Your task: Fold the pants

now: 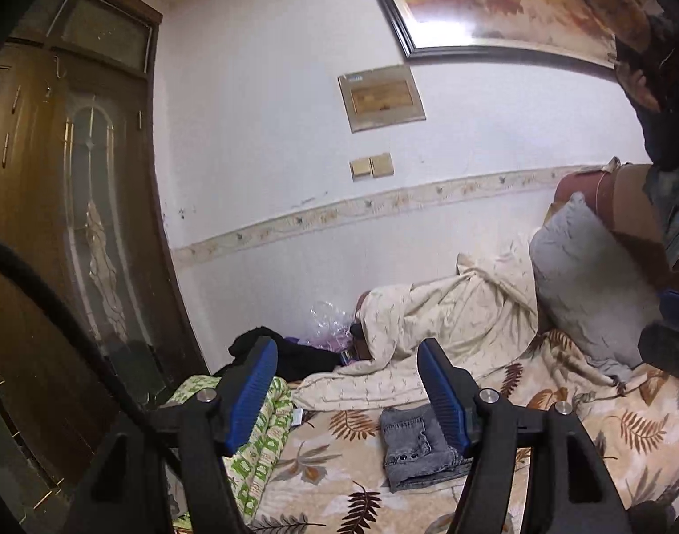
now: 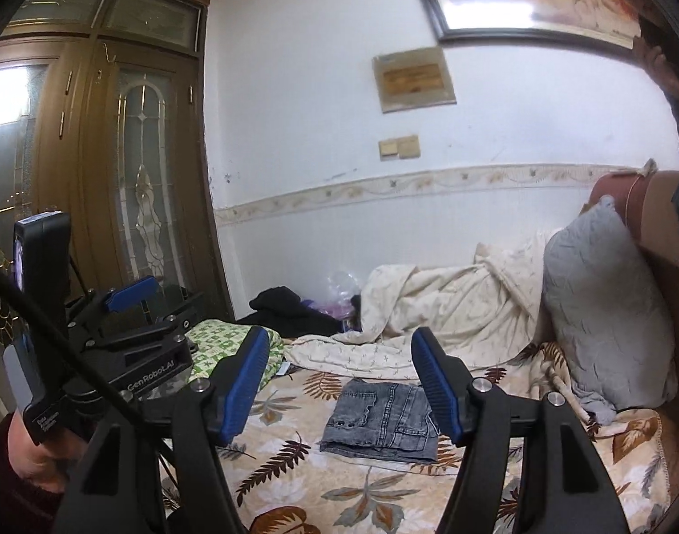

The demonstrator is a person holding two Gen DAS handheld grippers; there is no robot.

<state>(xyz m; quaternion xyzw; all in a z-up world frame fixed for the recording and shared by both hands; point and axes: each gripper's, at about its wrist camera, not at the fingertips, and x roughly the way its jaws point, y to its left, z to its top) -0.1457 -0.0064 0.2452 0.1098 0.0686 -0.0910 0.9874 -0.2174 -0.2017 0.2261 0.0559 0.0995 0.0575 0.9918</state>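
Presently catalogued: one pair of grey denim pants (image 2: 381, 420), folded into a compact rectangle and laid flat on the leaf-patterned bedspread (image 2: 295, 485).

Position: ahead of and below both grippers, touched by neither. In the right wrist view the bundle is seen between the two blue pads, low and slightly toward the right-hand pad. In the left wrist view the pants (image 1: 417, 445) are partly hidden behind that gripper's right-hand finger.

Long axis: judged to run roughly across the line of the grippers, though the bundle is nearly square.

Right gripper (image 2: 341, 382): jaws spread, nothing held.
Left gripper (image 1: 346, 394): jaws spread, nothing held; its body is also seen at the left of the right wrist view.

Nearer gripper: cannot be settled; both are held well clear.

Task status: the fold is judged complete or nearly so.
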